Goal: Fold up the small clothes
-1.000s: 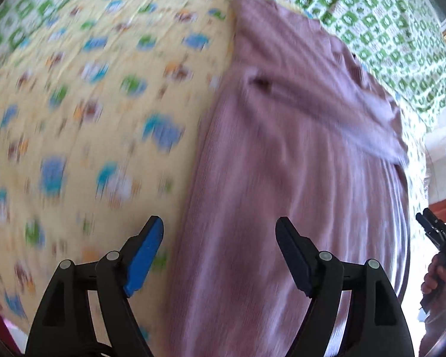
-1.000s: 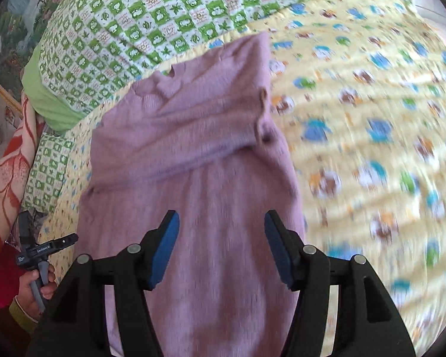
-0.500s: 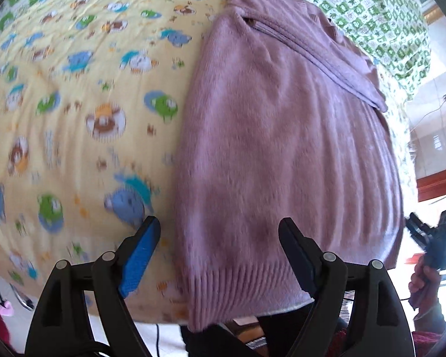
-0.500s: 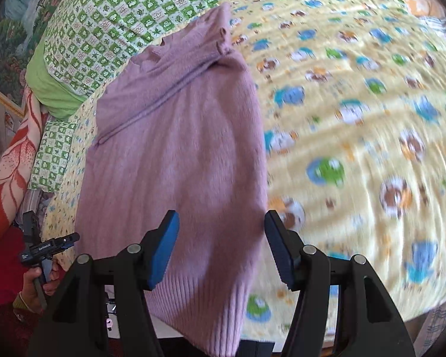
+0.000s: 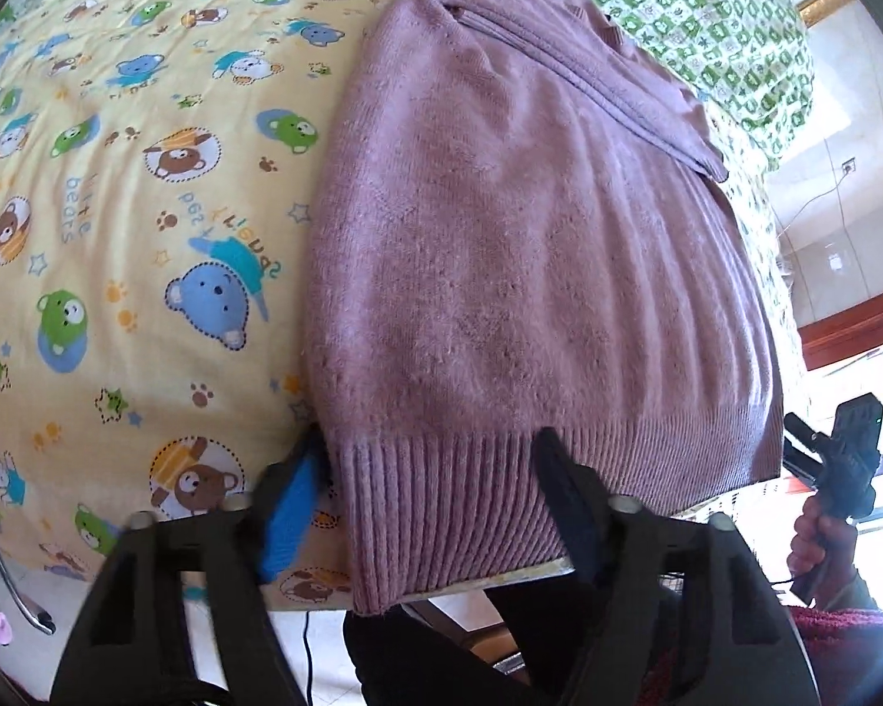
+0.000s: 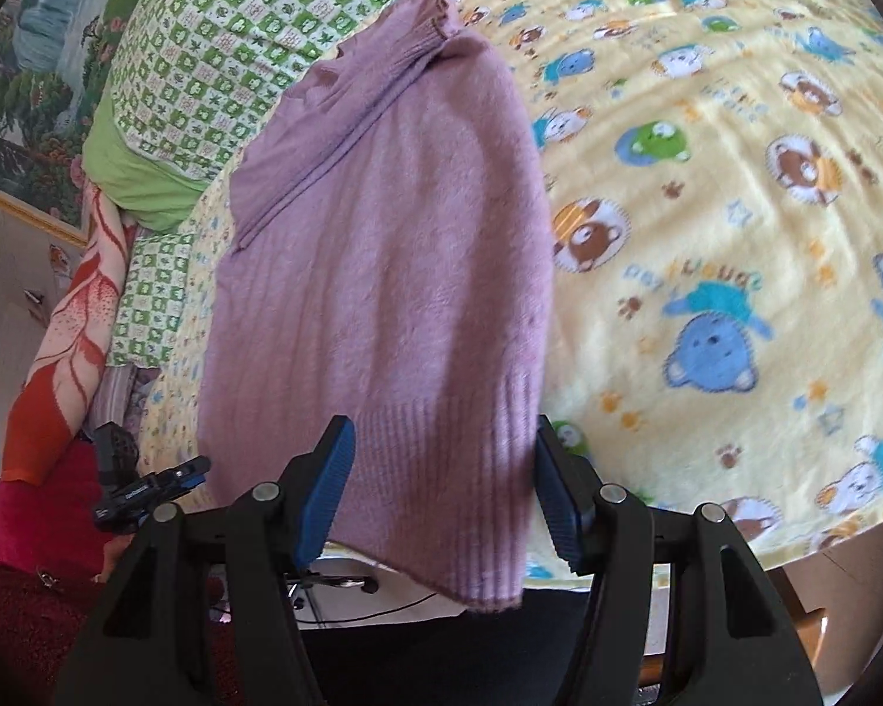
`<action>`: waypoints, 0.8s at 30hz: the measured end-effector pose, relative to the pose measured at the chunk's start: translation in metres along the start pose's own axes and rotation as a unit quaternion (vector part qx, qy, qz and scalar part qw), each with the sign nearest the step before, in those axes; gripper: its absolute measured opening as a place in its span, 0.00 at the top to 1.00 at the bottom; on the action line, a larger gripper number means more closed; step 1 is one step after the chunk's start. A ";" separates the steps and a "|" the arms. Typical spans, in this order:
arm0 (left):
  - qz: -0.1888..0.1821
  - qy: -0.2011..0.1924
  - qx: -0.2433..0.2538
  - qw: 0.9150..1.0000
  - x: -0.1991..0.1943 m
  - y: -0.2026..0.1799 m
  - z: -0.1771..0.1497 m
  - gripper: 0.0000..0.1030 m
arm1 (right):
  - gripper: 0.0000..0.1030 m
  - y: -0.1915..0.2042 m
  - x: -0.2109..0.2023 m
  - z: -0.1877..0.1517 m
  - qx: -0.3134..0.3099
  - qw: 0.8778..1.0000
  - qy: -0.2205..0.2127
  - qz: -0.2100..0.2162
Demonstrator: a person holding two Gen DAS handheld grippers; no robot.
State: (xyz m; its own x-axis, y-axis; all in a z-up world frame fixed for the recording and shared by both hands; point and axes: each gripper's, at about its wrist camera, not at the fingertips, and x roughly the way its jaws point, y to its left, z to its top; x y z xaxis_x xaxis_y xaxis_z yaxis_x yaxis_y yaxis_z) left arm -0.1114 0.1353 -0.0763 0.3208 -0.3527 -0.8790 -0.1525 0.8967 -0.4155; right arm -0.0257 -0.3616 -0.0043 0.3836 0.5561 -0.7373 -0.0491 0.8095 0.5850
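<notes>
A purple knit sweater (image 5: 500,247) lies flat on the yellow bear-print sheet (image 5: 118,206), sleeves folded across its chest, ribbed hem hanging over the bed's near edge. My left gripper (image 5: 432,447) is down at the hem's left corner. Its jaws are closing with the ribbing between them, and the pads are not visibly pinching. In the right wrist view the sweater (image 6: 394,247) runs away from my right gripper (image 6: 441,476), which stands open over the hem's other corner without gripping it. Each wrist view catches the other gripper at its edge: the right (image 5: 842,459), the left (image 6: 141,488).
A green checkered quilt (image 6: 206,41) lies past the collar. A red and orange blanket (image 6: 65,365) hangs at the bed's side. A framed landscape picture (image 6: 29,88) is on the wall. The bed edge and floor run just under both grippers.
Both grippers drew back along the sweater from its middle to the ribbed hem at the bed's edge. The left jaws have narrowed; the right jaws look the same.
</notes>
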 end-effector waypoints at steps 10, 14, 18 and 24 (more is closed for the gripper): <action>-0.070 -0.003 -0.017 0.997 -0.004 0.006 -0.002 0.93 | 0.92 -0.016 -0.001 -0.013 0.027 0.999 -0.006 0.022; -0.100 -0.016 -0.025 0.995 -0.011 0.008 0.002 0.94 | 0.92 -0.024 -0.008 -0.019 0.043 0.998 -0.012 0.036; -0.134 -0.045 -0.018 0.990 -0.030 -0.006 0.019 0.94 | 0.92 -0.014 -0.011 -0.007 0.036 0.997 -0.017 0.065; -0.164 -0.097 0.002 0.982 -0.057 -0.035 0.072 0.95 | 0.92 0.019 -0.027 0.036 0.010 0.992 -0.053 0.113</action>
State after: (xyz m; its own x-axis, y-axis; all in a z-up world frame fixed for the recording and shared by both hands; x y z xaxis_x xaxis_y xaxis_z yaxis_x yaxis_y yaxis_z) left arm -0.0566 0.1434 0.0047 0.5237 -0.5660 -0.6367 -0.0079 0.7442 -0.6680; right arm -0.0037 -0.3682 0.0388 0.4597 0.6991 -0.5476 -0.1271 0.6621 0.7386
